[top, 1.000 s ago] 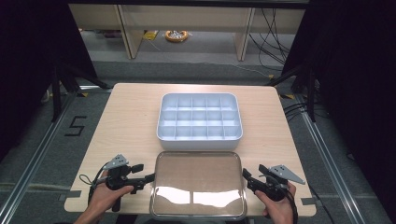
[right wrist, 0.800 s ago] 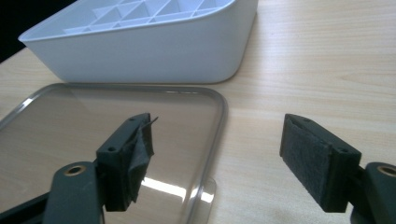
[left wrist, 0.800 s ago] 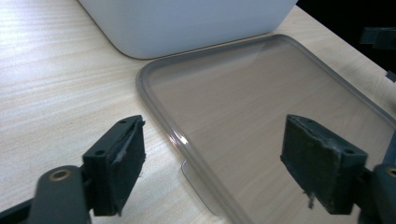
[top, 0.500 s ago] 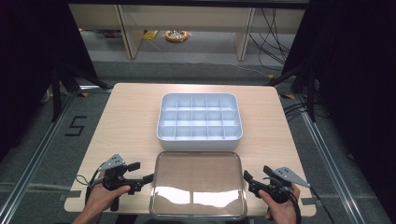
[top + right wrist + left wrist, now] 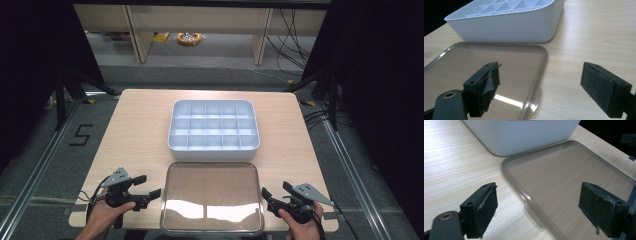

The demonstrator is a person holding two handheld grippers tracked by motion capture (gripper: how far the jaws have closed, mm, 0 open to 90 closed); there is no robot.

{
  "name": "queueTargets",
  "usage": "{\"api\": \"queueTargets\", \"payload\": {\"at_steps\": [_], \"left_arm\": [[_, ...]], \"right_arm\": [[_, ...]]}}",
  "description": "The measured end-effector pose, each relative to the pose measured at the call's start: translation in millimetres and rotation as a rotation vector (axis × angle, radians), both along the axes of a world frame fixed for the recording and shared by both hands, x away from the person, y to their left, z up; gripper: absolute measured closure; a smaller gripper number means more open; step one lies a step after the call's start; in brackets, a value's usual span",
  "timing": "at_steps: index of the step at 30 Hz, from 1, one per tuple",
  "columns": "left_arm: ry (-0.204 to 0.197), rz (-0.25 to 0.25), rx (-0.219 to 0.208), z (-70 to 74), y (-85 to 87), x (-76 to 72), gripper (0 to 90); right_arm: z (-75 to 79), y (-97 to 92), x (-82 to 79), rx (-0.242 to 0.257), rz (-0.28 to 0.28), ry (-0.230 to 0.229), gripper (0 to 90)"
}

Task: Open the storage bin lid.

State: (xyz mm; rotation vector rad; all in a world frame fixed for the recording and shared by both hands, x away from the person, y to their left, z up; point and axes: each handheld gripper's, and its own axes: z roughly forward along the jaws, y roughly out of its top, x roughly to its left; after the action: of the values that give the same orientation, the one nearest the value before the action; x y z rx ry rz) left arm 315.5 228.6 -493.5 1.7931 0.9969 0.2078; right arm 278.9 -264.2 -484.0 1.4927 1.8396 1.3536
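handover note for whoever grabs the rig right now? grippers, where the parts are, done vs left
Left gripper: open, at the left edge of the clear lid, a small tab on that edge between its jaws, not gripped.
Right gripper: open, straddling the lid's right edge by its tab.
Lid lies flat on the table, just in front of the white divided box, whose compartments look empty.
Done: both grippers lined up.
Left: probably close on the lid, lift, seat it on the box.

The one readable mark is a black figure "5" [image 5: 80, 135] on the grey floor [image 5: 45, 150], beyond the left gripper [image 5: 150, 187] and off to its left, past the table's [image 5: 135, 130] left edge
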Motion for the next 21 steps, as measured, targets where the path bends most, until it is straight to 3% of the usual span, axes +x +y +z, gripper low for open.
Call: {"api": "queueTargets", "payload": {"at_steps": [1,2,3,4,6,10,11,12,13,14,15,16,17,18,21], "left_arm": [[-0.003,0.004,-0.003,0.3,0.0,-0.7,14.5],[-0.007,-0.011,0.009,0.6,2.0,-0.9,14.5],[-0.008,0.001,0.006,0.6,1.5,-1.7,14.5],[-0.009,-0.004,0.009,0.6,2.4,-1.9,14.6],[-0.004,-0.003,0.004,0.6,2.8,-3.2,14.6],[-0.006,0.002,-0.005,0.6,2.0,-6.7,14.6],[-0.004,0.001,0.000,0.9,2.2,-7.6,14.6],[-0.008,0.001,0.003,0.8,2.3,-8.5,14.6],[-0.008,-0.001,0.001,0.9,2.4,-9.3,14.7],[-0.009,0.003,0.007,1.2,2.6,-10.5,14.7],[-0.011,-0.002,0.004,1.1,2.9,-11.0,14.7],[-0.018,-0.006,0.010,1.3,3.5,-12.0,14.7],[-0.020,-0.010,0.013,1.4,4.0,-12.5,14.7],[-0.016,0.003,-0.006,1.4,2.9,-14.3,14.7],[-0.015,0.013,-0.005,1.6,3.8,-17.0,14.8]], "right_arm": [[0.7,-1.5,-1.3,-0.028,-0.014,-0.003,16.5],[1.2,0.3,-4.2,0.002,-0.027,0.024,16.5],[0.5,-2.9,-3.7,-0.024,0.001,-0.007,16.5],[0.2,-1.1,-5.6,-0.006,-0.025,0.008,16.5],[-0.1,-4.8,-7.1,-0.031,-0.004,-0.008,16.5],[1.2,-4.4,-13.5,-0.012,-0.009,0.010,16.5],[0.3,-4.9,-13.7,-0.015,-0.008,-0.007,16.5],[0.9,-5.5,-15.1,-0.032,-0.014,-0.001,16.5],[1.8,-3.6,-18.1,-0.001,-0.030,0.019,16.5],[2.2,-4.7,-19.4,-0.009,-0.030,0.020,16.5],[0.1,-5.9,-17.7,-0.028,-0.015,-0.016,16.5],[0.9,-4.2,-20.4,-0.003,-0.028,0.012,16.5],[0.8,-5.7,-20.3,-0.019,-0.010,-0.008,16.5],[0.8,-5.7,-21.0,-0.016,-0.007,-0.010,16.5],[2.2,-6.4,-24.9,-0.040,-0.019,-0.005,16.5]]}}
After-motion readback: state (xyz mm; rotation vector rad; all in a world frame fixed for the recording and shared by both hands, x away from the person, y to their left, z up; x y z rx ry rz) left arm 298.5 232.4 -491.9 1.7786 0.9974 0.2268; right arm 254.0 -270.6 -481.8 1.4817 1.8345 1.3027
